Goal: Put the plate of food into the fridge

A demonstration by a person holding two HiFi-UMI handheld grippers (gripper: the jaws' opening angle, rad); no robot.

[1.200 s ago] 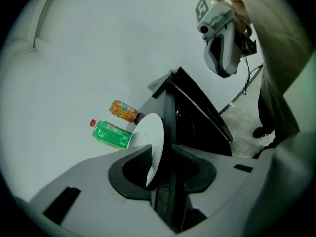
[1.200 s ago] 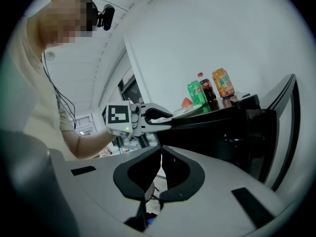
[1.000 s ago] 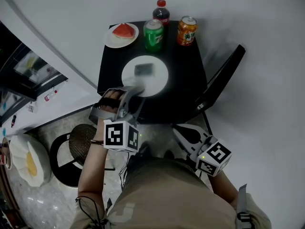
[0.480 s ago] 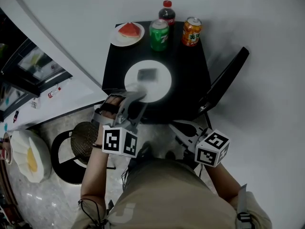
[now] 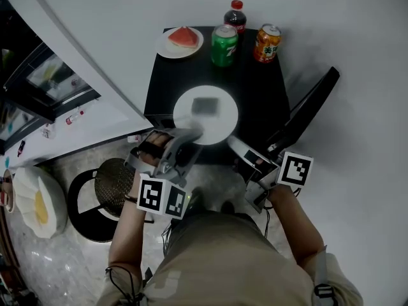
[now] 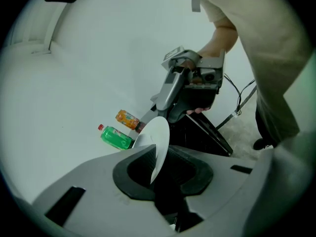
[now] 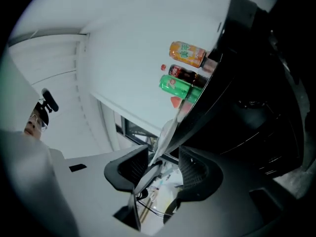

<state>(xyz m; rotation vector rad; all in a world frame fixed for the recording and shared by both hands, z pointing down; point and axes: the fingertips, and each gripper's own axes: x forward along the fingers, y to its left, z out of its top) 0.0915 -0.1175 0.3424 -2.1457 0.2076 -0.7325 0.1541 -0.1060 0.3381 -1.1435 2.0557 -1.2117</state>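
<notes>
Right gripper (image 5: 234, 144) rolled, reached plate's (image 5: 223, 123) near-right rim; jaws just opened wide, rim between, not pinched. Left gripper (image 5: 191, 134) clamped near-left rim for level two-handed lift. Plate rested on table (image 5: 255, 88).

Head camera: looking steeply down onto the black surface (image 5: 255, 88). Left claw (image 5: 190, 134) camera, right claw (image 5: 234, 144) camera: riding close, facing along their jaws from opposite sides; all three sharing the plate (image 5: 221, 123).
</notes>
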